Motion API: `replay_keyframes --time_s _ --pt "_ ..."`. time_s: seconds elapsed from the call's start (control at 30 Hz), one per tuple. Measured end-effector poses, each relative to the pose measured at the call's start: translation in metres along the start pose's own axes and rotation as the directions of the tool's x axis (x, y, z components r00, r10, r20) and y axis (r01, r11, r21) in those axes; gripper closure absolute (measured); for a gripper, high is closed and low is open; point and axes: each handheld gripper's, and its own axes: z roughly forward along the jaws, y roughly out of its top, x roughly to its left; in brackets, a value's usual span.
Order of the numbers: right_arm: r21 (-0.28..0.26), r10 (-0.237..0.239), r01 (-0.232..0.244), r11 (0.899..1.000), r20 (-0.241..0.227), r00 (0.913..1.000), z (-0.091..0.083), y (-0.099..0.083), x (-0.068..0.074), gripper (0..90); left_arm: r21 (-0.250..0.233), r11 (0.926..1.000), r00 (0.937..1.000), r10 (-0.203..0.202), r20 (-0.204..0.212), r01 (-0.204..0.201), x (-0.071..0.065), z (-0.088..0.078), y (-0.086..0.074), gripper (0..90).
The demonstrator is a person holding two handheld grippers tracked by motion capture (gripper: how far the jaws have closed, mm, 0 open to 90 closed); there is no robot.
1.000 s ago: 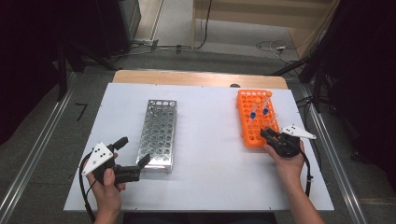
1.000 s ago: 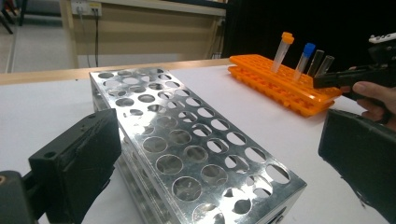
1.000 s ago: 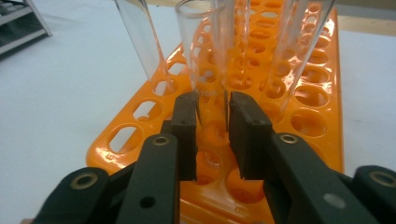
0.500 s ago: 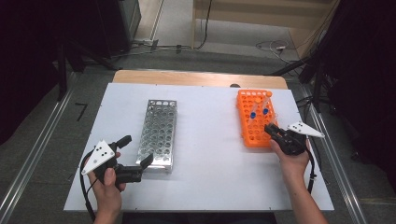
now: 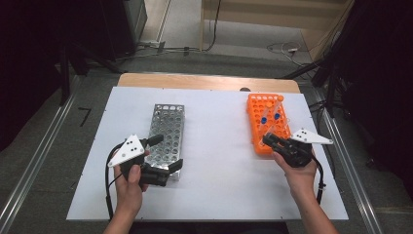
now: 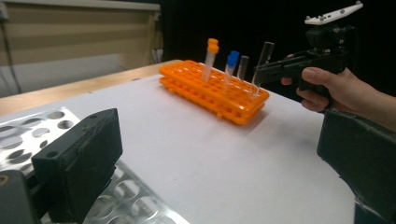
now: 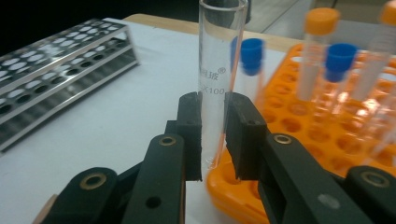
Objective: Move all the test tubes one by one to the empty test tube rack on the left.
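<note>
My right gripper (image 7: 214, 135) is shut on a clear glass test tube (image 7: 219, 70), held upright at the near corner of the orange rack (image 7: 299, 140). In the left gripper view the tube (image 6: 264, 56) rises above the right gripper (image 6: 261, 74), its lower end at the top of the orange rack (image 6: 205, 88). My left gripper (image 5: 167, 152) is open and holds nothing, at the near end of the metal rack (image 5: 165, 122). In the high view the right gripper (image 5: 267, 140) is at the near edge of the orange rack (image 5: 255, 131).
The orange rack holds two blue-capped tubes (image 7: 252, 56) (image 7: 338, 58) and an orange-capped tube (image 7: 320, 21). The metal rack (image 7: 51, 74) has no tubes in it. Both racks stand on a white table (image 5: 219, 146). Bare white surface lies between the racks.
Both hands have risen. The left gripper has moved right, to the metal rack's near end. The right gripper has stayed at the orange rack's near edge.
</note>
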Motion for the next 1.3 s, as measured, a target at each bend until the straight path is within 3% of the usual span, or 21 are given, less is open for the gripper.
replay_keyframes --time_s 0.1,0.3,0.47,0.5,0.73,0.93,1.3 --pt "0.012 -0.019 0.02 1.0 -0.042 0.9989 0.004 0.001 0.011 74.1 0.036 0.9994 0.9997 0.0 0.026 -0.001 -0.001 0.015 0.005 0.1" --pt "0.037 -0.031 0.035 0.999 -0.111 0.9933 0.013 0.002 0.031 74.2 0.071 0.9975 0.9999 -0.003 0.01 0.003 -0.007 0.031 0.007 0.1" --pt "0.061 -0.059 0.07 0.996 -0.172 0.9834 0.021 0.001 0.05 74.2 0.101 0.9948 0.9995 -0.018 0.025 0.015 -0.014 0.04 0.004 0.7" --pt "0.067 -0.064 0.077 0.995 -0.183 0.981 0.023 0.0 0.054 74.2 0.107 0.9942 0.9998 -0.015 0.01 0.013 -0.016 0.041 0.004 3.9" --pt "0.092 -0.101 0.128 0.988 -0.255 0.9616 0.033 0.0 0.082 74.2 0.144 0.9895 0.9999 -0.011 0.009 0.01 -0.028 0.05 0.003 19.2" --pt "0.105 -0.13 0.167 0.98 -0.294 0.9471 0.039 -0.002 0.098 74.2 0.166 0.9861 0.9979 -0.019 0.061 0.009 -0.035 0.057 0.002 35.8" --pt "0.117 -0.18 0.238 0.964 -0.369 0.9119 0.045 -0.003 0.128 74.2 0.2 0.9794 0.9954 0.009 0.096 -0.028 -0.05 0.071 -0.003 56.7"
